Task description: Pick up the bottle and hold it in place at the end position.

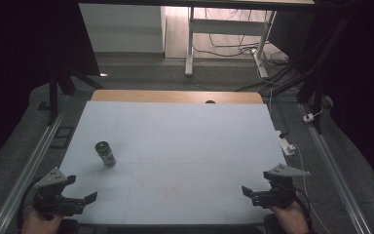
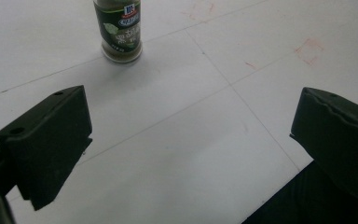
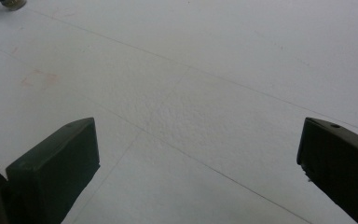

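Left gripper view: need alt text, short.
A small spice jar with green contents stands upright on a white table, ahead and to the left, apart from the left gripper. The gripper's two black jaws rise from the bottom corners, wide open with nothing between them.

Room dim, corners of the high view go near black; brightest patch is the floor at the back. White surface evenly lit, no glare. Spice jar casts a soft shadow. Gripper views slightly soft, grainy.
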The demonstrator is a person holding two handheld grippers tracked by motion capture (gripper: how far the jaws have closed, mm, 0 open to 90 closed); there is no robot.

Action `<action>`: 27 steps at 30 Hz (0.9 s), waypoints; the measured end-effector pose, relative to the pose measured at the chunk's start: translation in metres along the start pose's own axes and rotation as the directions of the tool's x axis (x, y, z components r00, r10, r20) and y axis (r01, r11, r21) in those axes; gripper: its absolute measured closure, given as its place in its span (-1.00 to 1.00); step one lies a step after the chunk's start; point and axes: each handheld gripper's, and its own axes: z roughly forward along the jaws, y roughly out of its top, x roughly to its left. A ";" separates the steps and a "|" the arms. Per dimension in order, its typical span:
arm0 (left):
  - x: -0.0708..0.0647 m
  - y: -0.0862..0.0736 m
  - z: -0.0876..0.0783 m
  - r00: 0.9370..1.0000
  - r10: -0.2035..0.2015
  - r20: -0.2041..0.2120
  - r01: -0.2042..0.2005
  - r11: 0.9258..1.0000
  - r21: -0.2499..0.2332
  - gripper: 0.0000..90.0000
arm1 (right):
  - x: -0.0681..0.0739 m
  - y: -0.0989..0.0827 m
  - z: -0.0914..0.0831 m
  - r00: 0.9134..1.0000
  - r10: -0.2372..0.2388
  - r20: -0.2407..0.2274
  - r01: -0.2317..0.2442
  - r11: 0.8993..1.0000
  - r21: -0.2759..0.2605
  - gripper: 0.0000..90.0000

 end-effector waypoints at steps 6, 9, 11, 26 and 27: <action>0.001 0.000 -0.001 1.000 -0.007 0.005 0.007 1.000 -0.003 -1.00 | 0.001 0.000 0.000 1.000 0.001 -0.002 -0.001 1.000 0.008 -1.00; 0.002 -0.001 -0.001 1.000 -0.011 0.007 0.011 1.000 -0.005 -1.00 | 0.002 0.001 0.001 1.000 -0.009 -0.001 0.009 1.000 0.014 -1.00; 0.002 -0.001 -0.001 1.000 -0.010 0.010 0.010 1.000 -0.006 -1.00 | 0.002 0.001 0.001 1.000 -0.008 -0.003 0.008 1.000 0.015 -1.00; 0.001 0.001 -0.001 1.000 0.009 0.003 -0.009 1.000 -0.028 -1.00 | 0.004 0.001 0.002 1.000 -0.025 -0.004 0.025 0.999 0.027 -1.00; 0.002 0.002 -0.001 1.000 0.011 0.005 -0.011 0.999 -0.032 -1.00 | 0.004 0.001 0.002 1.000 -0.025 -0.004 0.025 0.999 0.027 -1.00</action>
